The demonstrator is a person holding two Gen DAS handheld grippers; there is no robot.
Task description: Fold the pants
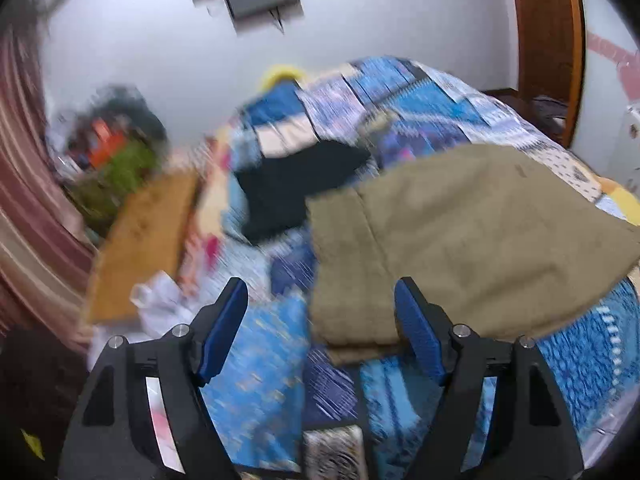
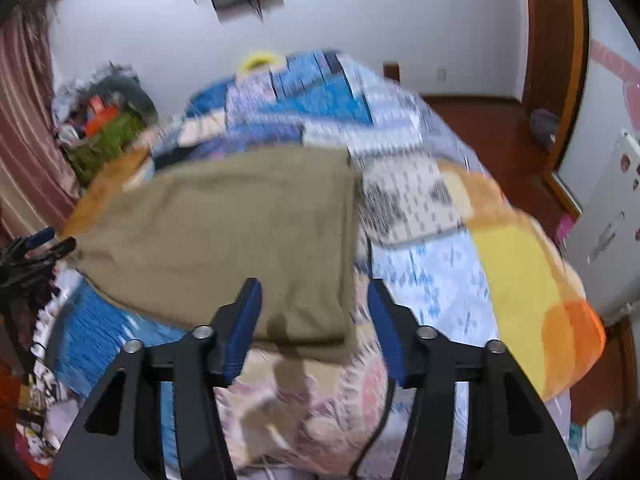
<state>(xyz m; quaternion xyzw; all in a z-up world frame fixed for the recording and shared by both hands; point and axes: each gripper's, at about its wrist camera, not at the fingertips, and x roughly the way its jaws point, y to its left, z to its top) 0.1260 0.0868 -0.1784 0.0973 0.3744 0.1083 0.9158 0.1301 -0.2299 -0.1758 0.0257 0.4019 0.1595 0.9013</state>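
The olive-brown pants lie folded into a thick rectangle on the blue patchwork bedspread. In the left wrist view my left gripper is open above the fold's near left corner, its right finger over the cloth and its left finger over the bedspread. In the right wrist view the pants fill the middle, and my right gripper stands open above their near right corner, with the cloth edge lying between and below the fingers. Neither gripper's pads press on the fabric. The left gripper shows small at the pants' far left end.
A black garment lies on the bed beyond the pants. A wooden board and a striped curtain flank the bed on the left. A cluttered pile sits by the wall. A white cabinet and a wooden door frame stand at the right.
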